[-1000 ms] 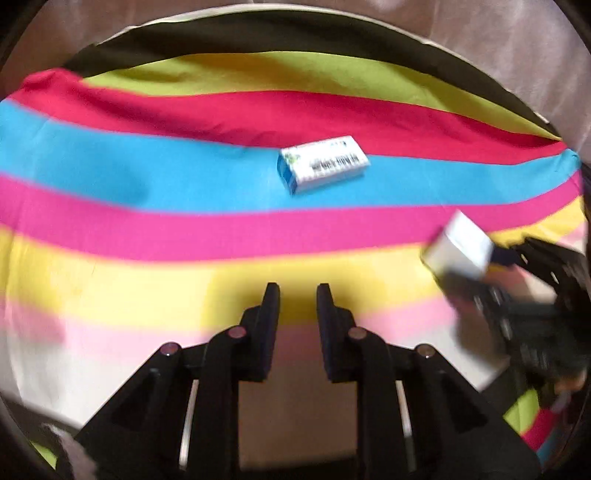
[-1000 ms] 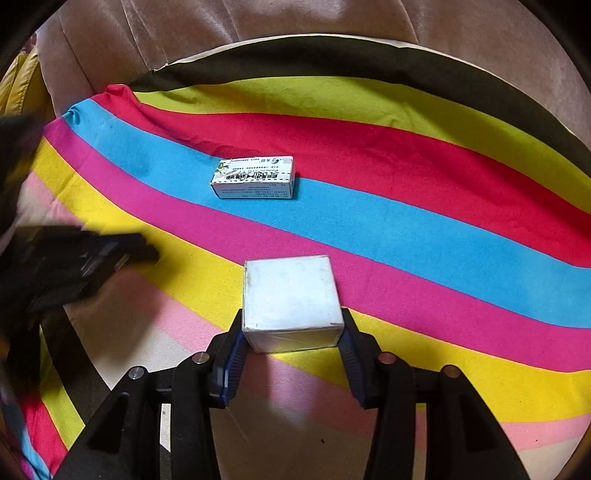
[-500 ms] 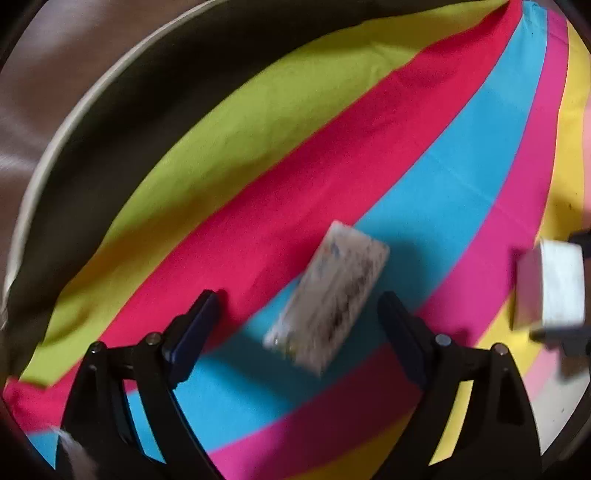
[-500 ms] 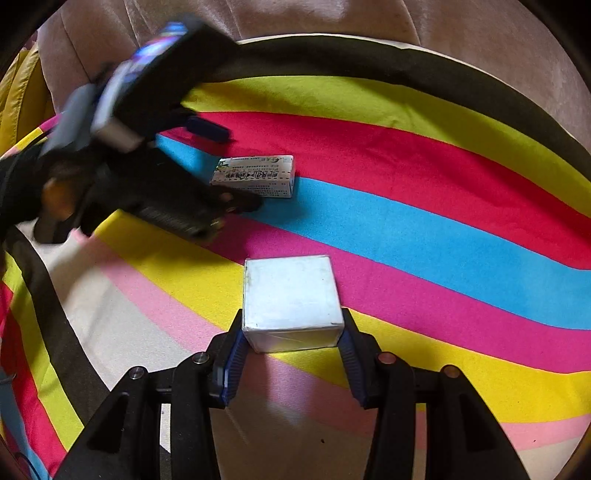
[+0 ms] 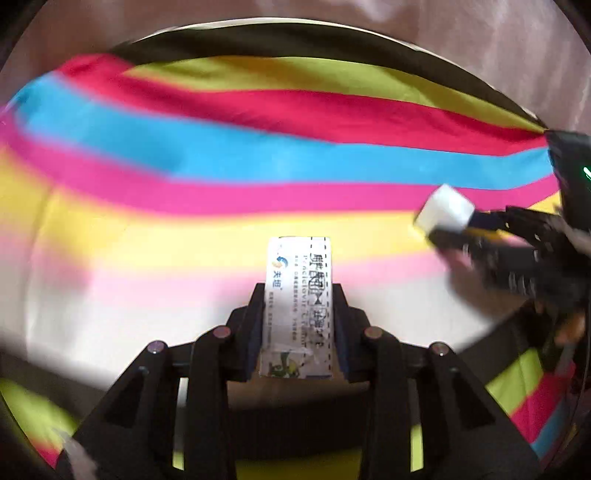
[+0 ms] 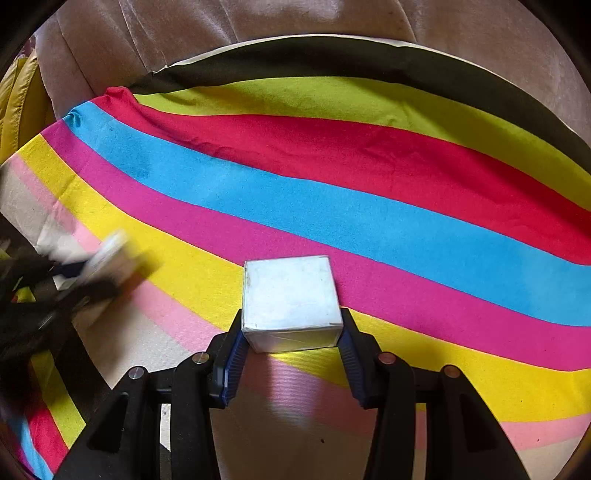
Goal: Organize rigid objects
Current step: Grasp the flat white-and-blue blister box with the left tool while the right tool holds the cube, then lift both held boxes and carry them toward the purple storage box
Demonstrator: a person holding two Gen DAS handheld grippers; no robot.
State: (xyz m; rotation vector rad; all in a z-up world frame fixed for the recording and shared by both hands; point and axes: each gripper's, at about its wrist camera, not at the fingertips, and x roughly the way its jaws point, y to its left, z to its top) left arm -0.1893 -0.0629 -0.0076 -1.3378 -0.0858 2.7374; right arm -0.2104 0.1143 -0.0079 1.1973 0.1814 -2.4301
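I am holding one box in each tool over the striped cloth, which is spread on a tan upholstered seat.

Left tool: jaws closing on a slim printed carton, pads pressing both long sides. The carton's long axis is running straight out along the fingers, its far end jutting past the tips over the yellow stripe. The cloth around it is blurring in the left wrist view, the carton staying sharp.

Right tool: gripping a plain white cube box by two opposite side faces, the top face turned toward the camera, the box sitting over the yellow stripe just short of the magenta one.

Key relation: from the left tool, the white cube box is lying off to the right and farther out, with the right tool behind it. From the right tool, the printed carton is lying well to the left, blurred, with the left tool under it.

I am judging that pairing the two boxes calls for bringing the carton rightward toward the cube. With its long axis leading, the jutting end would be meeting the cube first.
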